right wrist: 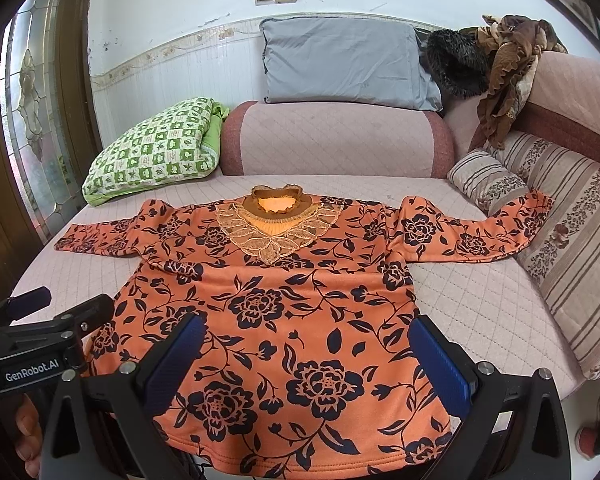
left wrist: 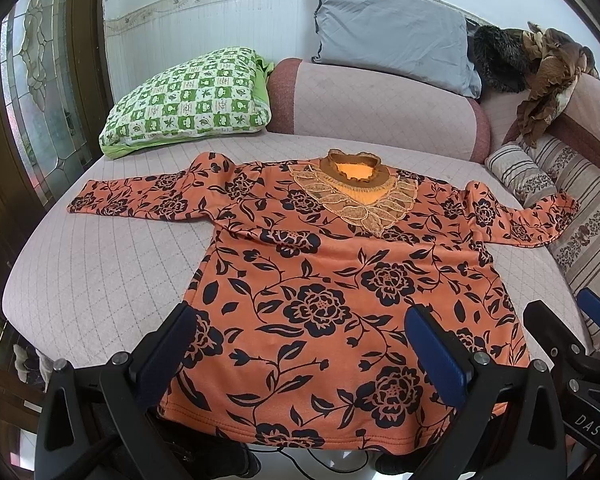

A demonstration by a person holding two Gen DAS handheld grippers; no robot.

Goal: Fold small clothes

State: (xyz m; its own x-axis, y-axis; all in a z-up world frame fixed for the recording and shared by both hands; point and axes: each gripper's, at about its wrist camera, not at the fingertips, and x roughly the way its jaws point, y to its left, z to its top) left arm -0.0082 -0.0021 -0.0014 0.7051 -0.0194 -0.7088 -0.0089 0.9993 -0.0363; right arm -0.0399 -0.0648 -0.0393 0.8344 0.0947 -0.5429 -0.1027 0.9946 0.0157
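Top, orientation: orange floral top (left wrist: 320,280) lies flat, front side up; collar (left wrist: 354,168) points away from the cameras toward the sofa back, hem (left wrist: 300,436) nearest the cameras. Long axis of the body runs hem to collar; the sleeves spread crosswise to it.
Top, location: on the sofa seat (left wrist: 100,264), roughly centred; hem at the seat's front edge.
Left sleeve: left sleeve (left wrist: 140,198) lies straight out on the seat, cuff near the green checked pillow (left wrist: 188,100).
Right sleeve: right sleeve (right wrist: 480,232) reaches out with its cuff up against the striped cushion (right wrist: 572,248).
Seat and room: pinkish quilted cover with diamond stitching; a rolled bolster (right wrist: 336,140) at the back, a grey pillow (right wrist: 344,64) leaning on the white wall above it, a heap of brown and dark garments (right wrist: 496,64) on the sofa arm. Wooden door with patterned glass (right wrist: 32,120) at left.
Top, appearance: orange fabric, dark navy roses and leaves; tan lace bib below a ruffled brown collar; a slight crosswise ridge below the chest.
Left tongs: left tongs (left wrist: 300,352) spread wide, above the hem area, holding nothing.
Right tongs: right tongs (right wrist: 308,364) spread wide, above the lower body of the top, holding nothing.
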